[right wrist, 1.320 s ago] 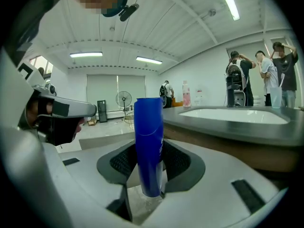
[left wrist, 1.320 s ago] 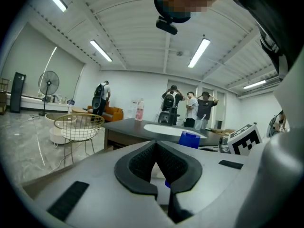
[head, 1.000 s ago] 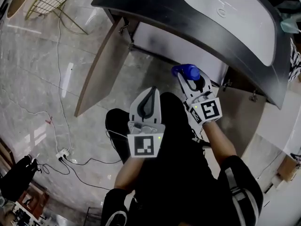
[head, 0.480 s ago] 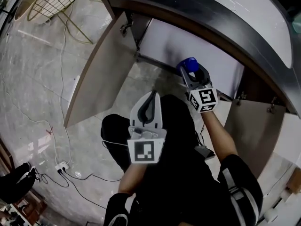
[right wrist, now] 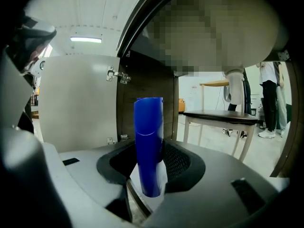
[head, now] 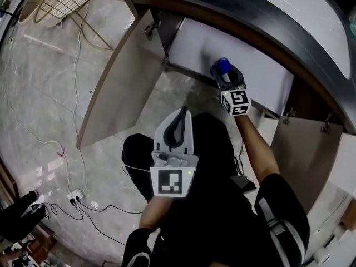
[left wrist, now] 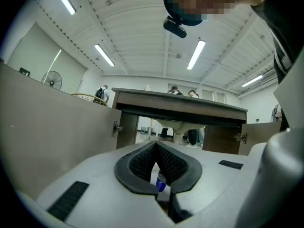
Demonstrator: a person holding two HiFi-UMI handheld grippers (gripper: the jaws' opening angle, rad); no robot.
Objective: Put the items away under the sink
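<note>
The marble floor [head: 50, 93] filled the left of the head view, with cables [head: 78, 166] trailing across it. The dark sink counter [head: 250, 21] ran across the top, and below it the cabinet stood with both doors swung out: the left door [head: 119, 77] toward the floor area and the right door [head: 303, 149] at the person's right. The white cabinet base [head: 256, 60] was exposed between them. The person's right arm [head: 256, 143] was extended forward to the cabinet opening, forearm nearly straight. The left arm was bent and kept close to the body. The left gripper [head: 177, 129] hung above the lap, pointed toward the cabinet; in the left gripper view its fingertips met with nothing clamped between them [left wrist: 156, 146]. The right gripper [head: 228, 79] sat at the front edge of the opening, with its marker cube [head: 236, 102] toward the person. Its jaws were clenched on the blue bottle [head: 222, 65], which stood upright between the pads in the right gripper view [right wrist: 148, 141], over the cabinet base just inside the opening. Whether the bottle touched the base could not be determined.
</note>
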